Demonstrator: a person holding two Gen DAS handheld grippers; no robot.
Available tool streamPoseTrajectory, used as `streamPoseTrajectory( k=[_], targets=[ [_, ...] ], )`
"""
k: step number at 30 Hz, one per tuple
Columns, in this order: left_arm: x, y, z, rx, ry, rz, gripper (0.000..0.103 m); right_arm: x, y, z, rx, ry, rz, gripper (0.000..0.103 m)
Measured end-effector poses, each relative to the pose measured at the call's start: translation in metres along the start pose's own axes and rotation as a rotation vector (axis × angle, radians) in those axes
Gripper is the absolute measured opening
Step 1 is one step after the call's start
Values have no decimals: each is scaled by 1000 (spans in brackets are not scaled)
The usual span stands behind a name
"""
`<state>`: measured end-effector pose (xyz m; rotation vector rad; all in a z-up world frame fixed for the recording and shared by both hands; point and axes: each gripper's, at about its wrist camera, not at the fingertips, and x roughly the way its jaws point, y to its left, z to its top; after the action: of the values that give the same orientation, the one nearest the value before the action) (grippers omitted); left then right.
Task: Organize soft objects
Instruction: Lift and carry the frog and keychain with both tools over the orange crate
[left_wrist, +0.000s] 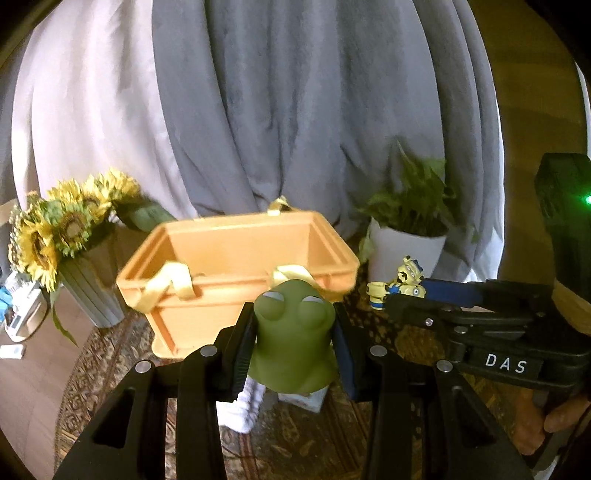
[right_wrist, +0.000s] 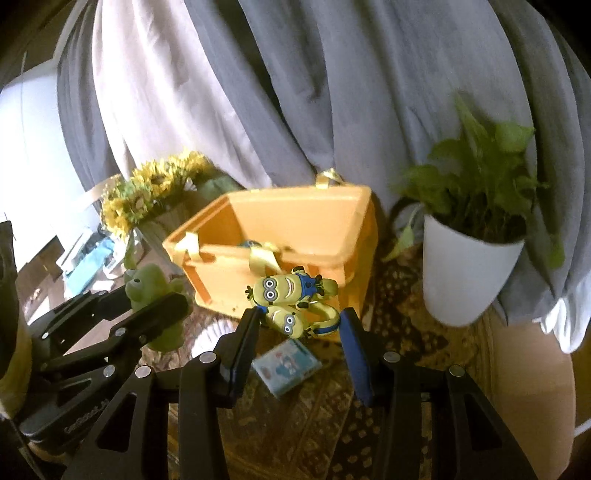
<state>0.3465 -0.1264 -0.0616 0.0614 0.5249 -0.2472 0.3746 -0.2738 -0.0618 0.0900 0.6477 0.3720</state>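
The bin stood on the patterned rug, far of both grippers, with curtains behind it. A vase of sunflowers stood to its left and a potted plant to its right. Nearer, a small packet lay on the rug, and a rolled sock lay to its left.

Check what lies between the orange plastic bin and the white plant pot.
Only bare patterned rug shows between orange bin and white pot, in the right wrist view.

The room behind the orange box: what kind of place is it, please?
Probably a home living room. Long grey and white curtains hang behind, a vase of sunflowers and a potted plant stand beside the orange box, and a patterned rug lies underneath.
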Motion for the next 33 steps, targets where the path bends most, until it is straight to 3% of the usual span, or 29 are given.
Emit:
streamPoseTrajectory(
  k=[18, 33],
  targets=[
    [4, 29, 60, 0, -134, 53, 40, 18, 15, 65, -35, -95, 24, 47],
    [55, 50, 106, 35, -125, 97, 40, 79, 1, 109, -26, -4, -9, 47]
  ],
)
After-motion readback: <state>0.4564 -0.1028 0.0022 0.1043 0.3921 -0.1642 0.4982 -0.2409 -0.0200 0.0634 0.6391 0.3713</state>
